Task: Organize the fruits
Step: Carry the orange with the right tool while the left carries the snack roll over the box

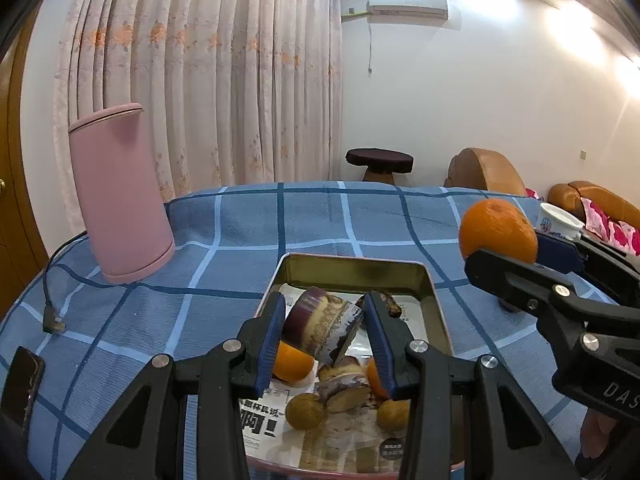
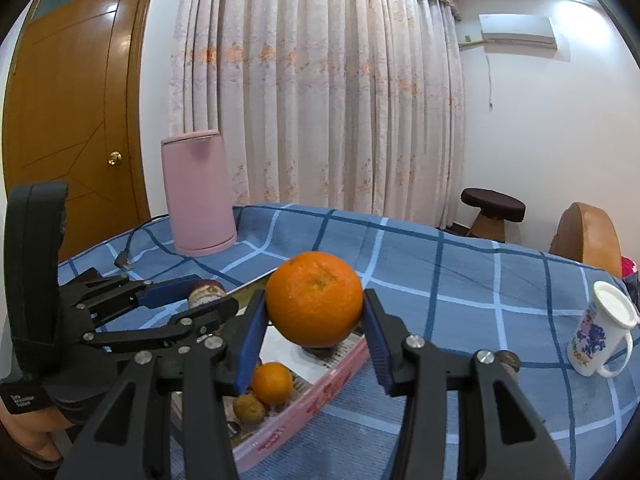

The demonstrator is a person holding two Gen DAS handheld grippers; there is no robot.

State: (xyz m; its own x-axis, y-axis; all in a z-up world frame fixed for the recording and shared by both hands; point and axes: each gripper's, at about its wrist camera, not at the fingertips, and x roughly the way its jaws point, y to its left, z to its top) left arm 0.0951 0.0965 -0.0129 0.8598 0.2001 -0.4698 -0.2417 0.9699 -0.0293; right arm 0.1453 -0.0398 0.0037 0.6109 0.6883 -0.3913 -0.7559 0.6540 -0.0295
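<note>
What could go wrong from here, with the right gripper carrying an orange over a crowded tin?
The right gripper pinches the round orange only at its sides, so it may slip. The tin tray already holds oranges, small brown fruits and a purple cut piece, so a drop could knock them. The left gripper straddles that piece, and the two may collide.

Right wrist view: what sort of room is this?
Most likely a home living room: floor-length floral curtains, a wall air conditioner, a wooden door and a brown sofa behind the checked-cloth table.
</note>
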